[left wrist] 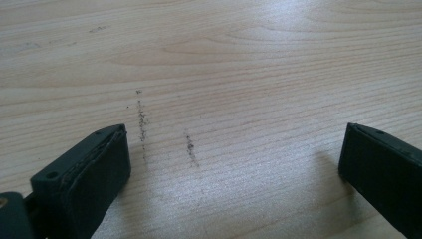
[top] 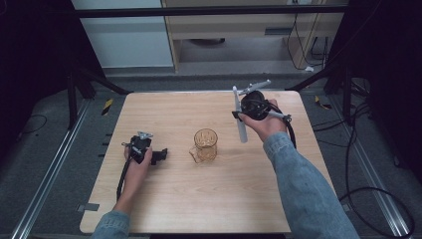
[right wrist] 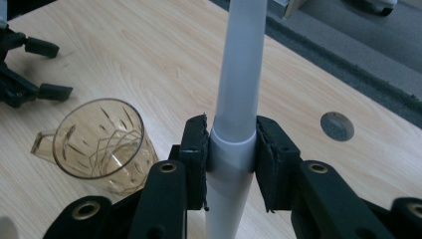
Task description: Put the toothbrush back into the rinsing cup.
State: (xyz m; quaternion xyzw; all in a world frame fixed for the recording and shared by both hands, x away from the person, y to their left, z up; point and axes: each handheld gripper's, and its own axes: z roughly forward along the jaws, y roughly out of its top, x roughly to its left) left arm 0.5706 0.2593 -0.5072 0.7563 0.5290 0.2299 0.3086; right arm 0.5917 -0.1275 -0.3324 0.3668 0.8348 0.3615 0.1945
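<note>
An amber see-through mug point(top: 205, 144) stands upright near the middle of the wooden table point(top: 199, 199), its handle toward the person's left. My right gripper point(top: 239, 115) hovers to the right of the mug and farther back, shut on a pale grey rod point(top: 242, 130). In the right gripper view the pads point(right wrist: 195, 154) clamp the rod point(right wrist: 241, 74) at a collar, with the mug point(right wrist: 99, 144) to its left. My left gripper point(top: 160, 155) rests on the table left of the mug. Its jaws stand wide apart over bare wood point(left wrist: 234, 149).
A grey round plug point(right wrist: 337, 126) sits flush in the tabletop near the right edge. Cables trail on the floor point(top: 368, 164) to the right of the table. Metal rails run along both sides. Dark scuff marks point(left wrist: 142, 122) dot the wood between the left jaws.
</note>
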